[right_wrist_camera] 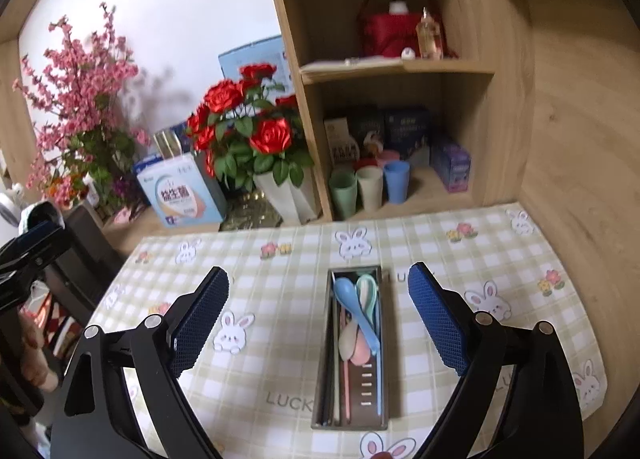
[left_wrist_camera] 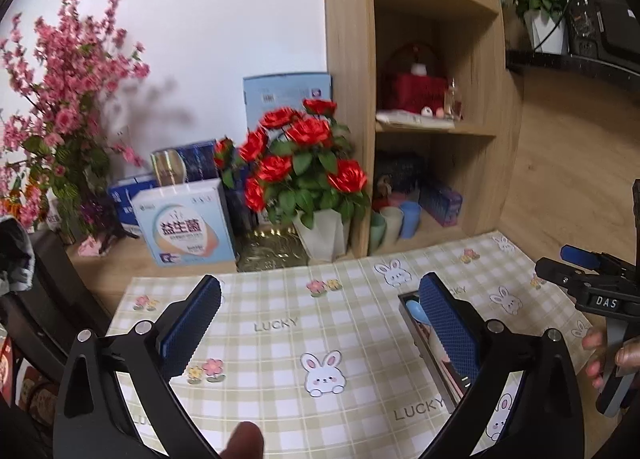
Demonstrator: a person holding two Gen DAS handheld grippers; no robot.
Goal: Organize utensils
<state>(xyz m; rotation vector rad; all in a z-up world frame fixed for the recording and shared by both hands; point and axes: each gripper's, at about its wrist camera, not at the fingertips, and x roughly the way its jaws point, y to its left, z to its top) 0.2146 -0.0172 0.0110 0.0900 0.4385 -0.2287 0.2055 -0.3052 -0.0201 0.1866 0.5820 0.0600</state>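
A grey metal utensil tray lies on the checked rabbit-print mat. In it are a blue spoon, a green spoon, a pink spoon and chopsticks. My right gripper is open and empty, held above the tray with the tray between its fingers. My left gripper is open and empty over the bare mat. The tray lies mostly hidden behind the left gripper's right finger, with the blue spoon showing. The right gripper also shows at the right edge of the left wrist view.
A pot of red roses, a white and blue box and pink blossom branches stand behind the mat. A wooden shelf unit holds several cups, boxes and a red basket. Wooden tabletop lies right of the mat.
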